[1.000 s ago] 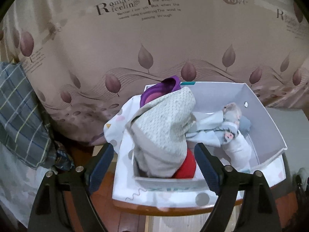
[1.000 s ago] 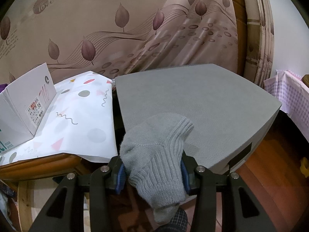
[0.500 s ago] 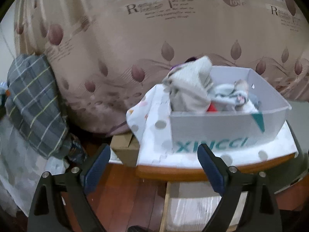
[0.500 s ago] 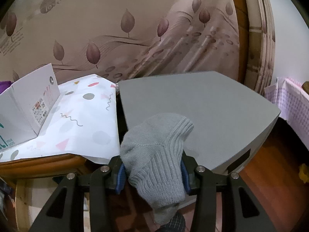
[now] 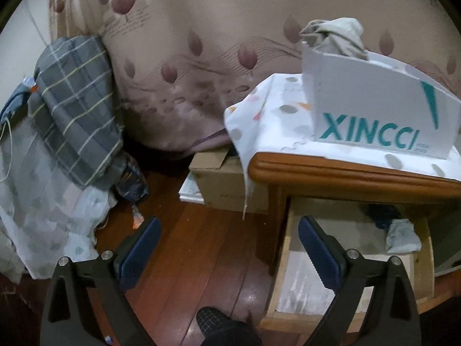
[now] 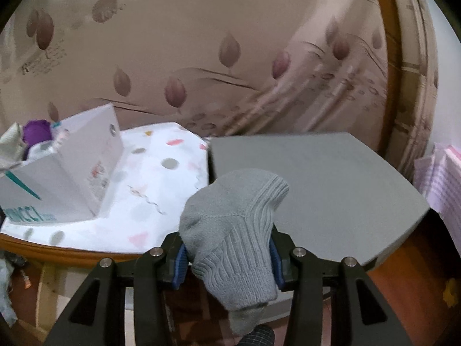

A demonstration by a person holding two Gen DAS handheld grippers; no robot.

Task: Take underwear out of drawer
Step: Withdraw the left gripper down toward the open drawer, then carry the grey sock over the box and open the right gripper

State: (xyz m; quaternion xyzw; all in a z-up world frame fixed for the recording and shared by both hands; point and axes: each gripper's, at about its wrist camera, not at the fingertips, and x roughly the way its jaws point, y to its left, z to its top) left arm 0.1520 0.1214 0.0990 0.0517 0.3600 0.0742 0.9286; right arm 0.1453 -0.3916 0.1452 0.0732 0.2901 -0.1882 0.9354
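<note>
Ribbed grey sock point(image 6: 230, 230) pinched in right gripper point(image 6: 229, 259); left gripper point(image 5: 227, 248), widening, perhaps empty.

My right gripper point(image 6: 227, 259) clamps a grey sock point(image 6: 230, 236), its toe hanging below the pads. Ahead lies a grey slab point(image 6: 317, 178); ahead-left, a white box point(image 6: 72, 184) on a spotted cloth point(image 6: 164, 184).

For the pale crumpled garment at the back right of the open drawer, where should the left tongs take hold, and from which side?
Probably its raised front fold, coming down from above and in front. The pale garment lies low in the open drawer, under the tabletop's overhang. The left tongs stand open, having just been widening, with nothing between them.
</note>
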